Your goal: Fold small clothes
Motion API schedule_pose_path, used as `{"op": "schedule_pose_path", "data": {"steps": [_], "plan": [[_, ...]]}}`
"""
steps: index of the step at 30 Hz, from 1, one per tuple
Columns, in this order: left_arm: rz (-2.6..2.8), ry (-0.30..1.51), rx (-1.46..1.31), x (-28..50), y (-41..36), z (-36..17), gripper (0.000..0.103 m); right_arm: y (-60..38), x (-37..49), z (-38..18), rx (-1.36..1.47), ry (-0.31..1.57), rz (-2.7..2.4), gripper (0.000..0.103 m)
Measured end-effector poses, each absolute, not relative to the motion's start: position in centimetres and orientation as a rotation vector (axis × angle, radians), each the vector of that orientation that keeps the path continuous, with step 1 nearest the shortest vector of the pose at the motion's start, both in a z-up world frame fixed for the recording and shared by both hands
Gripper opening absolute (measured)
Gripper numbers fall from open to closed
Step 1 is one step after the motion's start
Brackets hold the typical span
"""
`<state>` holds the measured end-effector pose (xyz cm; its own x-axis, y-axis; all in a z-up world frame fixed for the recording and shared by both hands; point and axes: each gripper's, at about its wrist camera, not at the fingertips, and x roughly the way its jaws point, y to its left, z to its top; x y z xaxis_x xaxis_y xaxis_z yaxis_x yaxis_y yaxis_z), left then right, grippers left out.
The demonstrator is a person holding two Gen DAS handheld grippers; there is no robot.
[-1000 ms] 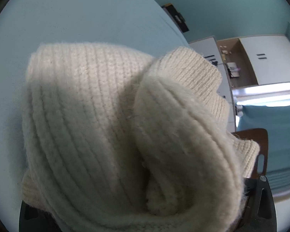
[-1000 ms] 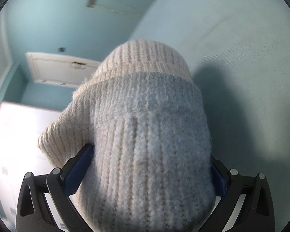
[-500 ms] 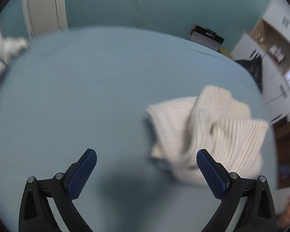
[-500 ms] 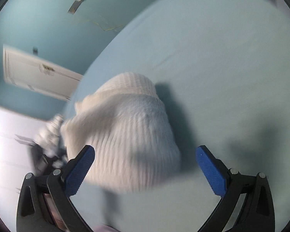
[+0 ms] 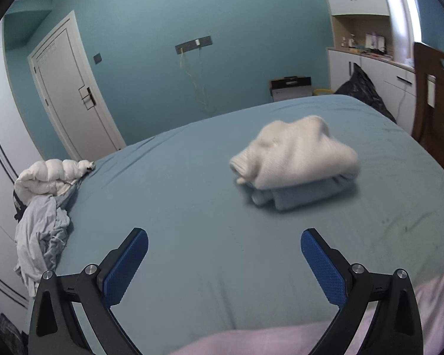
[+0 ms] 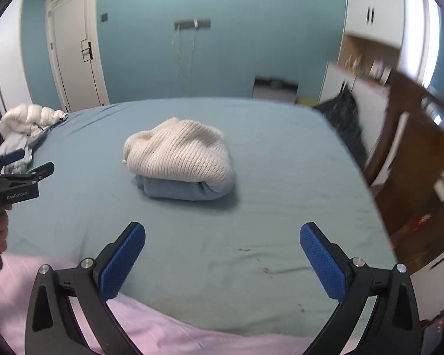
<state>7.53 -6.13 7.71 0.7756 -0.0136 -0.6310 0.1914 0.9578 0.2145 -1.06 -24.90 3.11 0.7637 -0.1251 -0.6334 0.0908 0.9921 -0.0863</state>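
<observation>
Right wrist view showed a wide bed covered with a blue-green fitted sheet (image 6: 281, 153), and near its middle a folded cream ribbed-knit sweater (image 6: 177, 151) lay on top of a folded light-blue garment (image 6: 174, 190), nothing standing between it and either camera. A heap of unfolded white and pale-grey clothes (image 5: 44, 198) sat at the far left edge, well apart from the stack. Both the left gripper (image 5: 224, 261) and the right gripper (image 6: 222, 259) hung over the near edge with jaws spread wide, holding nothing.

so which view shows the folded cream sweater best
The right wrist view: the cream sweater sits near centre, its ribbed knit sharp, resting on the folded blue garment. The left wrist view shows the same stack further right and blurred, knit texture lost.
</observation>
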Motion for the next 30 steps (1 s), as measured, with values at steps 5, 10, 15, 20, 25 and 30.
{"op": "schedule_pose_path", "data": {"steps": [5,10,15,20,25,30], "plan": [[-0.138,0.575,0.242,2.4,-6.3,6.6,0.103,-23.4,-3.7,2.2,-0.046,0.614,-0.134,0.102],[-0.125,0.534,0.234,0.1,-6.2,5.2,0.103,-23.4,-4.1,2.0,0.002,0.558,-0.145,0.102],[-0.112,0.530,0.220,0.1,-5.5,4.1,0.103,-22.2,-5.5,1.1,-0.056,0.527,-0.153,0.102],[-0.117,0.553,0.167,1.0,-4.2,3.0,0.103,-23.5,-5.0,0.0,0.023,0.568,-0.114,0.102],[-0.108,0.544,0.212,1.2,-4.9,2.0,0.103,-24.6,-3.8,-1.0,0.098,0.569,-0.117,0.102],[-0.125,0.564,0.245,1.7,-5.9,1.2,0.103,-23.7,-2.4,-2.0,0.075,0.598,-0.118,0.102]]}}
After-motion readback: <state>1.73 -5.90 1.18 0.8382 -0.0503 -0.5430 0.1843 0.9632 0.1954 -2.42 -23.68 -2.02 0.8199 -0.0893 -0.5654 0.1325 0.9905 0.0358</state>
